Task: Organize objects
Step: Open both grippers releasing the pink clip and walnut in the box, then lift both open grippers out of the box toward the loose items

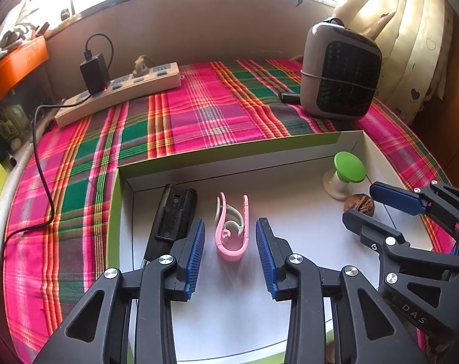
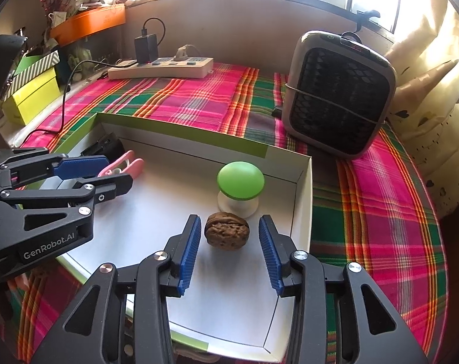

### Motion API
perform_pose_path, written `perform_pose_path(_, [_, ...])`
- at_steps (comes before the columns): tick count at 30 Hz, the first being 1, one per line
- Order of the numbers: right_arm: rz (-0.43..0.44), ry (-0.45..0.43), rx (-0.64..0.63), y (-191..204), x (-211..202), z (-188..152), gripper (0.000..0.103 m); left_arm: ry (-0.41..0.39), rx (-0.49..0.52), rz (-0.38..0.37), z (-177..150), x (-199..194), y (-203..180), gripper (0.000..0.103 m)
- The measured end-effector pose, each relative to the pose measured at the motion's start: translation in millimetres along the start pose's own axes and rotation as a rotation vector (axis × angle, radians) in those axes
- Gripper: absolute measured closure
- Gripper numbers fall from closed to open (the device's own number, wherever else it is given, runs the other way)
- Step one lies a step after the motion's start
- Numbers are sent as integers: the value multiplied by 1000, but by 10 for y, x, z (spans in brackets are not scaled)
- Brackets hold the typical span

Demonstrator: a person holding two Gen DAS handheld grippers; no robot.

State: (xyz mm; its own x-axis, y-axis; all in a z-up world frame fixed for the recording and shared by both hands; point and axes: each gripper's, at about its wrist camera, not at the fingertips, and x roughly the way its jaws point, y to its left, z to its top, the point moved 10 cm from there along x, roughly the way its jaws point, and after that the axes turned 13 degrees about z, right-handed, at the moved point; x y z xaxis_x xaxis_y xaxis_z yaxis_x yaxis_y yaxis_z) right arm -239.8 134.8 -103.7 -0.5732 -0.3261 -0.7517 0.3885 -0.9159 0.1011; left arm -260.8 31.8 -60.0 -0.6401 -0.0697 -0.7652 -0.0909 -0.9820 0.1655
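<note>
A shallow white box (image 1: 290, 157) with green outer walls sat on a pink and green plaid cloth (image 1: 199, 112). Two black grippers with blue ribbed pads reached into the box side by side.

The left gripper (image 1: 230, 253) had its jaws spread wide. A pink clip (image 1: 232, 230) lay flat on the box floor between the two pads, touching neither, with its open end pointing toward the far wall. A black device (image 1: 173, 215) lay along the left wall of the box, just beside the outer face of the left pad.

The right gripper (image 2: 229, 251) also had its jaws spread. A brown walnut (image 2: 227, 233) rested on the box floor between its pads, nearer the left pad, with a clear gap on the right side; whether the left pad touched the shell could not be told. Just beyond the walnut, close to the far right corner of the box, stood a green-topped knob (image 2: 240, 180) on a white base.

On the cloth past the far wall of the box lay a cream power strip (image 1: 120, 94) with a black charger (image 1: 94, 72) plugged in, toward the left edge. A grey fan heater (image 2: 340, 94) stood toward the far right corner.
</note>
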Motion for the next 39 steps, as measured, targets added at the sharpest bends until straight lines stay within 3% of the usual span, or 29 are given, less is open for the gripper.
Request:
perform_pose_path(24, [-15, -65, 17, 176, -369, -50, 58, -83, -26, -6, -176, -594, 82, 70])
perform_pose_path(39, [-10, -118, 33, 337, -712, -246, 57, -93, -92, 6, -608, -910, 401, 67])
